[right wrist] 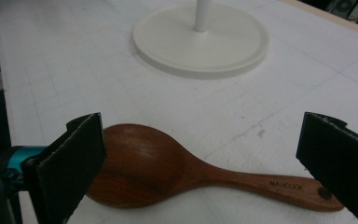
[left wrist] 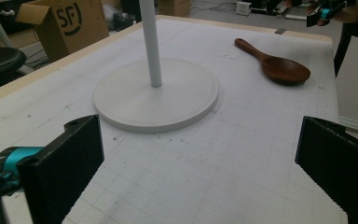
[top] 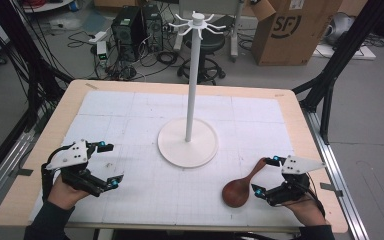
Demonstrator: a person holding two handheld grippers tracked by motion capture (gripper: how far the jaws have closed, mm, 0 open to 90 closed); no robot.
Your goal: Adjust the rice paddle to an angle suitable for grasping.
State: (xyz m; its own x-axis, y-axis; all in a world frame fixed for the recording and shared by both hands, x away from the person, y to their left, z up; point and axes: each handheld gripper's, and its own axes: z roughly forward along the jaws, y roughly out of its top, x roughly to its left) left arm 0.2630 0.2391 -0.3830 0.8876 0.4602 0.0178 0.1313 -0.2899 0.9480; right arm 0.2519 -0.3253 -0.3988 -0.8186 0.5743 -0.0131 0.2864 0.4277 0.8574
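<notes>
The right hand-held gripper (top: 266, 175) gapes wide, its jaws either side of the wooden spoon (top: 241, 186); the left hand-held gripper (top: 109, 165) gapes wide, holding nothing.

Even, soft overhead light, faint shadows under the tongs, no glare, near jaws slightly blurred, low resolution, grainy detail

Black gripper (top: 109, 165) jaws, cyan joints, grey three-cornered plates, dark sleeves.

Lab — computer towers (top: 139, 31), cables, cardboard box (top: 292, 30).
</notes>
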